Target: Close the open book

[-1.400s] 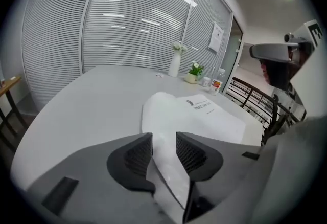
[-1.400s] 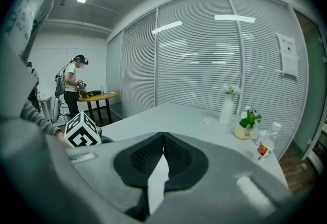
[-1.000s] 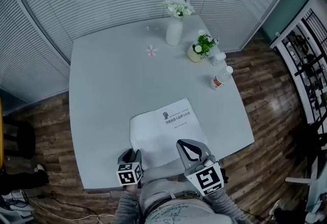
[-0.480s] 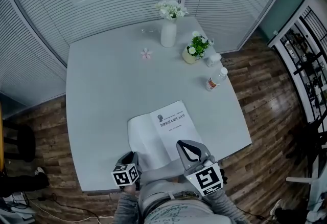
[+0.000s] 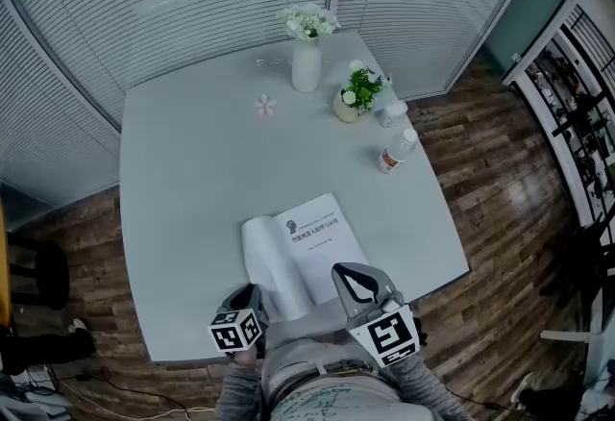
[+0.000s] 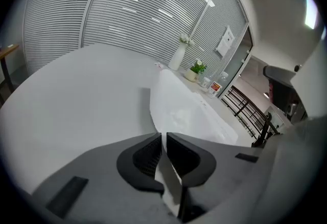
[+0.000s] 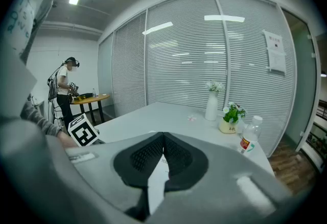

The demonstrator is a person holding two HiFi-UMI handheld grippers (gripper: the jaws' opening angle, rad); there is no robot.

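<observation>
The open book (image 5: 317, 235) lies at the near edge of the bench (image 5: 192, 179), just in front of the person. Its right side lies flat with print facing up, while its left page (image 5: 263, 260) is curled up off the surface. The left gripper (image 5: 248, 294) is at the book's near left corner. Its fingers (image 6: 145, 154) are closing, with the white edge of that page in the narrow gap between them. The right gripper (image 5: 341, 270) hovers over the book's near right corner with its fingers (image 7: 179, 154) pressed together, tips touching and nothing between them. At the far side of the bench stand a white vase of flowers (image 5: 306, 68), a small potted plant (image 5: 354, 98) and a plastic bottle (image 5: 393, 152).
</observation>
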